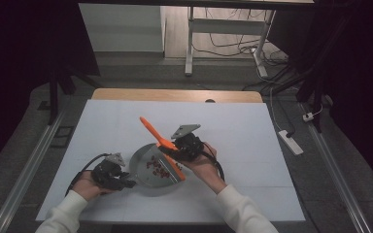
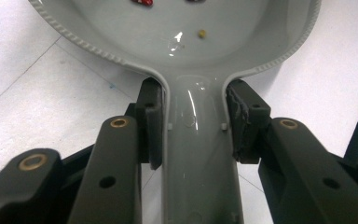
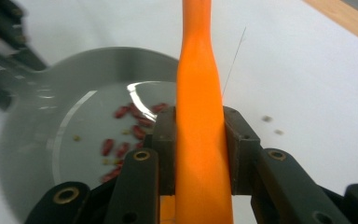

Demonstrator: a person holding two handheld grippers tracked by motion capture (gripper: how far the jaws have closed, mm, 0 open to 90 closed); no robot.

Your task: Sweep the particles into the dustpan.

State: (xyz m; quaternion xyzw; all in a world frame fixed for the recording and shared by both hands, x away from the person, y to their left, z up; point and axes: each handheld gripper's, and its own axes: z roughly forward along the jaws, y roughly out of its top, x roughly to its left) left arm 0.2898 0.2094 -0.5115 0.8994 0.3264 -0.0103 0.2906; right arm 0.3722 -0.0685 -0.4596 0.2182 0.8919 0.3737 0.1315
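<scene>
Grey pan [image 1: 148, 167] near worktop [image 1: 126, 121] front edge, left gripper [image 1: 121, 182] clamping its handle. Right gripper [image 1: 175, 153] clamps orange spatula [image 1: 158, 138] over pan; far half open. Red bits [image 3: 121, 149] blurred (kind unclear).

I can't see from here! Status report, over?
Left claw shut on grey pan handle. Right claw shut on orange spatula. Red beans in pan. Nothing blocking.

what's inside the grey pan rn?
Small red pieces, like beans or dates, lie loose in the grey pan, plus a few tiny yellowish bits. The orange spatula covers part of the pan's right side.
</scene>
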